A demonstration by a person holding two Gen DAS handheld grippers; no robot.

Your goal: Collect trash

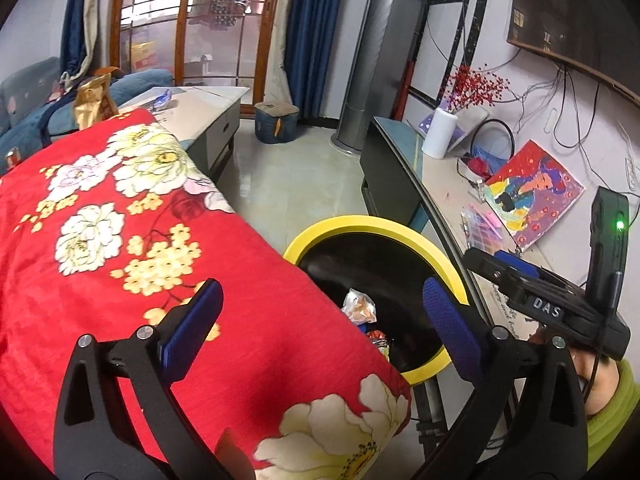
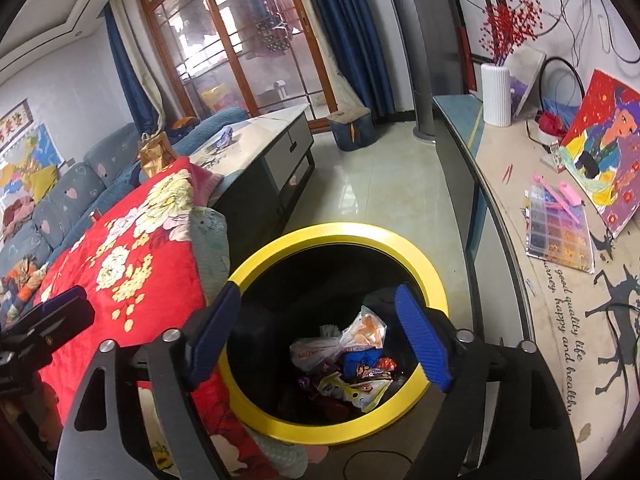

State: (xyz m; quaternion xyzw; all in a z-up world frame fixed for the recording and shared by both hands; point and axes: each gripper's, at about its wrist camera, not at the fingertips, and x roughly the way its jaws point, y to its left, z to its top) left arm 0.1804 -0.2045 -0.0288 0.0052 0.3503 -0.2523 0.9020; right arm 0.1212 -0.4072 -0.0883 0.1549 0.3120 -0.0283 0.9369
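Note:
A black bin with a yellow rim (image 2: 276, 424) stands on the floor between the red floral blanket and a low cabinet. Inside it lies a heap of wrappers and a plastic bag (image 2: 348, 360). My right gripper (image 2: 320, 340) hangs open right over the bin's mouth, nothing between its blue pads. My left gripper (image 1: 320, 328) is open too, spread across the blanket's edge and the bin's yellow rim (image 1: 360, 226); a crumpled wrapper (image 1: 360, 306) shows in the bin between its fingers. A gold snack bag (image 1: 94, 102) and a blue wrapper (image 1: 162, 101) rest further back.
A red floral blanket (image 1: 120, 260) covers the surface at left. A grey coffee table (image 2: 272, 136) stands beyond it, a blue sofa (image 2: 72, 196) at far left. The cabinet top (image 2: 520, 240) at right carries a white vase, a painting and a bead box. Tiled floor (image 2: 380, 188) lies ahead.

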